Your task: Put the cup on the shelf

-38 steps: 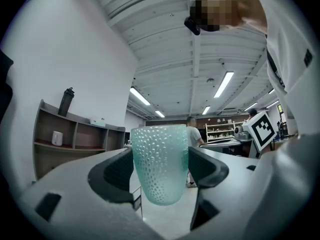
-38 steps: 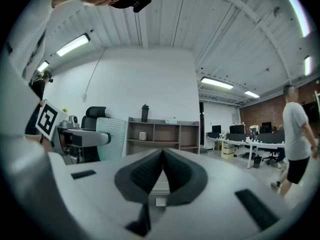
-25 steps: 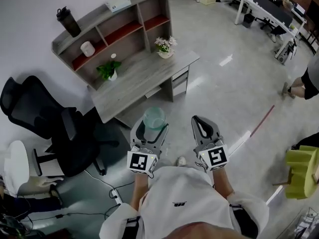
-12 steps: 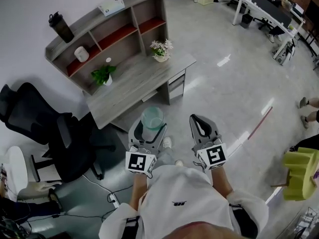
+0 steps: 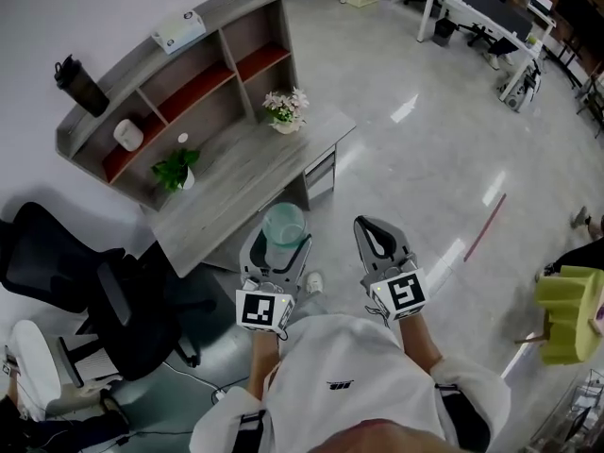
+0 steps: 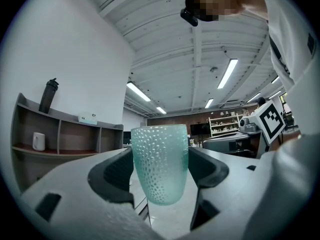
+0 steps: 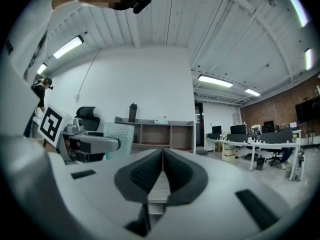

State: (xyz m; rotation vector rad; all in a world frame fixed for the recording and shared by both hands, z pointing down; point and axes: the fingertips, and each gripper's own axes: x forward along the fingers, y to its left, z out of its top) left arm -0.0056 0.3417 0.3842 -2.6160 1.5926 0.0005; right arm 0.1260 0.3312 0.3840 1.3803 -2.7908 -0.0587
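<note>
A pale green dimpled cup [image 5: 283, 231] [image 6: 159, 163] stands upright between the jaws of my left gripper [image 5: 280, 243] [image 6: 160, 171], which is shut on it. The cup [image 7: 118, 133] also shows at the left of the right gripper view. My right gripper [image 5: 378, 242] [image 7: 162, 171] is beside it, shut with nothing in it. The grey shelf [image 5: 185, 74] with red boards stands on a grey desk [image 5: 236, 182] ahead and to the left, well beyond both grippers. On the shelf are a black bottle [image 5: 77, 84], a white box [image 5: 177, 30] and a white jar [image 5: 127, 134].
On the desk stand a green plant [image 5: 176, 169] and a pot of flowers [image 5: 285, 109]. A black office chair [image 5: 99, 281] is left of me. Office tables [image 5: 477, 8] stand at the far right. A yellow-green object [image 5: 570, 312] is at the right edge.
The desk and shelf have shifted left and down in the head view as I move; both grippers keep their pose, the left still shut on the cup.
</note>
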